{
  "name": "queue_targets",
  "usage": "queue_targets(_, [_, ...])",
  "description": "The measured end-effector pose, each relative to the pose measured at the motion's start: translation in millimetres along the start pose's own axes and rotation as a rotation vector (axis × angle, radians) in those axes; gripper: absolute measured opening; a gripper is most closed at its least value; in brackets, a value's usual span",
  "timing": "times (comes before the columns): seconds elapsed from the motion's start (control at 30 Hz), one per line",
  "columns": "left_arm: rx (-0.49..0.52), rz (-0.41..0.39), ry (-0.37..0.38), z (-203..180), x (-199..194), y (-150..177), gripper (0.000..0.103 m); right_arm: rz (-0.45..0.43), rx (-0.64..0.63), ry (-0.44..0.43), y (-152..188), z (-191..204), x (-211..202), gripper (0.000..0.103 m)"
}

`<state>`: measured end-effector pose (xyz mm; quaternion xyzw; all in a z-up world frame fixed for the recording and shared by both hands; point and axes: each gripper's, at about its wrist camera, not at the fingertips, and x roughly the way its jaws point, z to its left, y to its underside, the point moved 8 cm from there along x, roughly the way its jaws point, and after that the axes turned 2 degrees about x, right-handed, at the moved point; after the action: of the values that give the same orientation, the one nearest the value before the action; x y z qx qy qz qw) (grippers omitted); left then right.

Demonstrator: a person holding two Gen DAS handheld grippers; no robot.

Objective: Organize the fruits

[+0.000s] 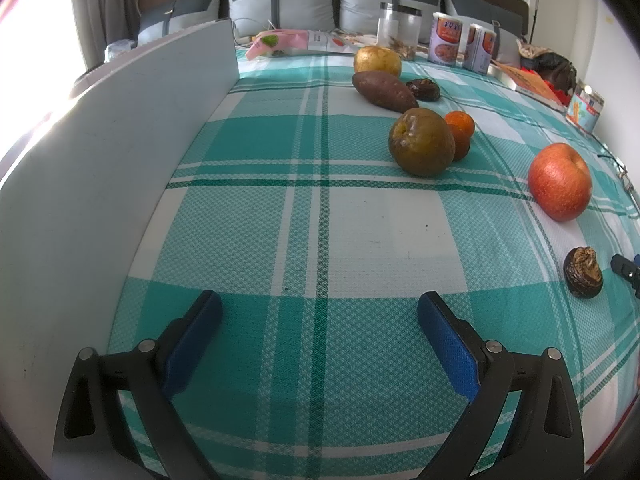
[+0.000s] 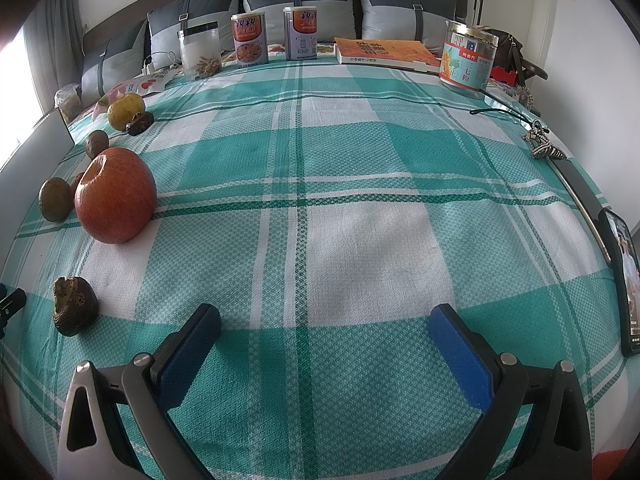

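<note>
Fruits lie on a green plaid cloth (image 1: 320,216). In the left wrist view a brown-green pear (image 1: 422,142) sits mid-table with small oranges (image 1: 460,126) behind it, a sweet potato (image 1: 384,90), a yellow pear (image 1: 377,61), a dark dried fruit (image 1: 423,89), a red apple (image 1: 559,181) at right and a wrinkled dark fruit (image 1: 583,272). My left gripper (image 1: 319,310) is open and empty, short of them. My right gripper (image 2: 325,322) is open and empty; the apple (image 2: 115,195) and wrinkled fruit (image 2: 75,305) lie to its left.
A grey board (image 1: 112,152) stands along the left. At the back stand a clear jar (image 2: 200,50), two cans (image 2: 249,40), a book (image 2: 386,53) and a tin (image 2: 468,56). A phone (image 2: 626,280) and keys (image 2: 546,146) lie at right.
</note>
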<state>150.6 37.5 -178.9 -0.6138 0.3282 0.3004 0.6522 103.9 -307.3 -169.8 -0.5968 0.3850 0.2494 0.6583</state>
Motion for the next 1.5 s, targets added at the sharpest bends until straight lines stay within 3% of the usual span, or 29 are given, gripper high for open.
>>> queue_targets(1.17, [-0.002, 0.000, 0.002, 0, -1, 0, 0.100, 0.000, 0.000, -0.001, 0, 0, 0, 0.103])
queue_targets(1.37, [0.006, 0.053, 0.048, 0, -3, -2, 0.098, 0.000, 0.000, 0.000, 0, 1, 0, 0.103])
queue_targets(1.5, [0.053, 0.045, 0.162, -27, -9, -28, 0.098, 0.000, 0.000, 0.000, 0, 1, 0, 0.103])
